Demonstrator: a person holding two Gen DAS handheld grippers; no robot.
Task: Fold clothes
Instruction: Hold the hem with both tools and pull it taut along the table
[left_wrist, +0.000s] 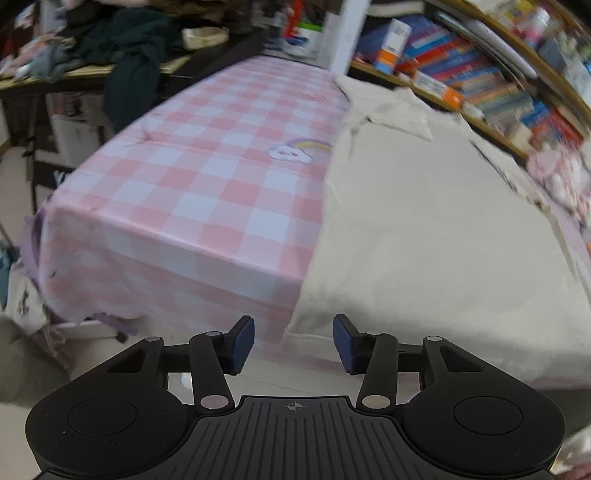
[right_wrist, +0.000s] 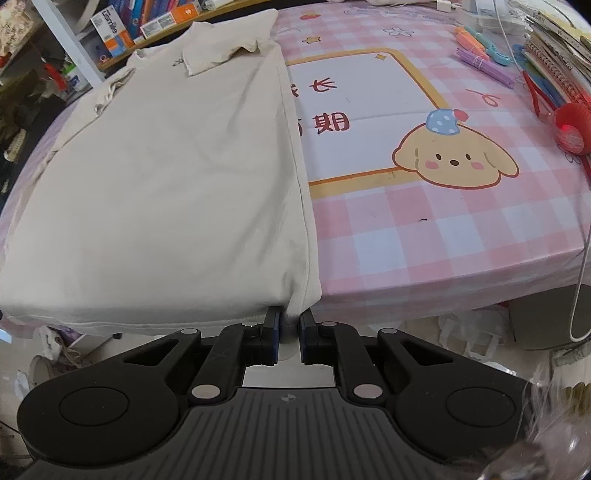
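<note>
A cream polo shirt (left_wrist: 424, 229) (right_wrist: 166, 184) lies flat on the table, collar at the far end, its hem hanging over the near edge. The sleeves look folded in over the body. In the left wrist view my left gripper (left_wrist: 293, 323) hangs open just in front of the hem's left corner, with nothing between its blue pads (left_wrist: 242, 343). In the right wrist view my right gripper (right_wrist: 290, 325) is shut on the hem's right corner, and a pinch of cream fabric shows between its pads.
A pink checked tablecloth (left_wrist: 221, 184) (right_wrist: 424, 240) covers the table. Pens (right_wrist: 480, 55), notebooks (right_wrist: 554, 55), a red object (right_wrist: 572, 125) and a white cable (right_wrist: 581, 258) lie at the right. Bookshelves (left_wrist: 480, 74) stand behind. Dark clothes (left_wrist: 129, 55) are piled on a far desk.
</note>
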